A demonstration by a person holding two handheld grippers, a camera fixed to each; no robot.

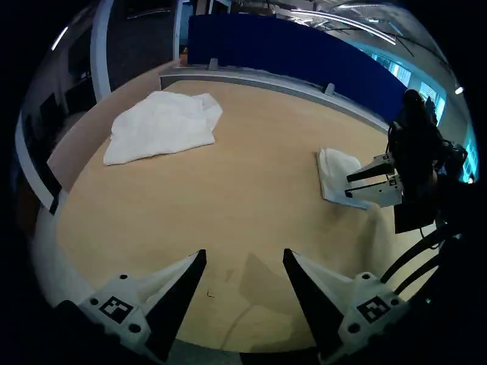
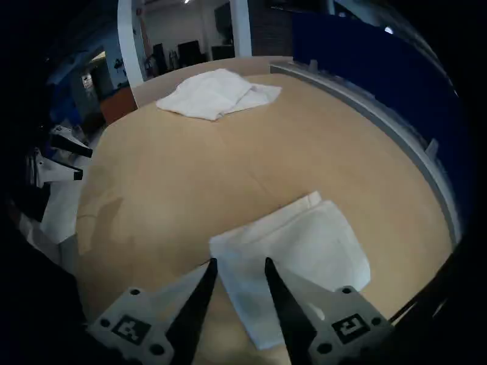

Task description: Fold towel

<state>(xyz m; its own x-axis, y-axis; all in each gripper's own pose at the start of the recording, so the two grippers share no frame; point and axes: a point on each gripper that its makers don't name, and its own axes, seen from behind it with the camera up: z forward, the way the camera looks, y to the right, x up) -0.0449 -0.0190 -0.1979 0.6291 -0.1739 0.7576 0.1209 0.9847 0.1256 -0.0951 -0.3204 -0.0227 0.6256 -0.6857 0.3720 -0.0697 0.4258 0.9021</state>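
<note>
A crumpled white towel (image 1: 161, 125) lies at the far left of the wooden table (image 1: 243, 182); it also lies at the far end in the right gripper view (image 2: 213, 92). A smaller folded white towel (image 2: 304, 252) lies flat just under and ahead of my right gripper (image 2: 239, 261). Its jaws stand a little apart over the towel's near left edge, with nothing pressed between them. In the left gripper view that same gripper (image 1: 347, 186) hovers at the folded towel (image 1: 335, 170). My left gripper (image 1: 243, 252) is wide open over bare table near the front edge, holding nothing.
A blue partition (image 1: 292, 52) and a grey rail (image 1: 268, 80) run along the table's far side. My left gripper (image 2: 86, 164) sits at the table's left rim in the right gripper view. Office furniture stands beyond the table.
</note>
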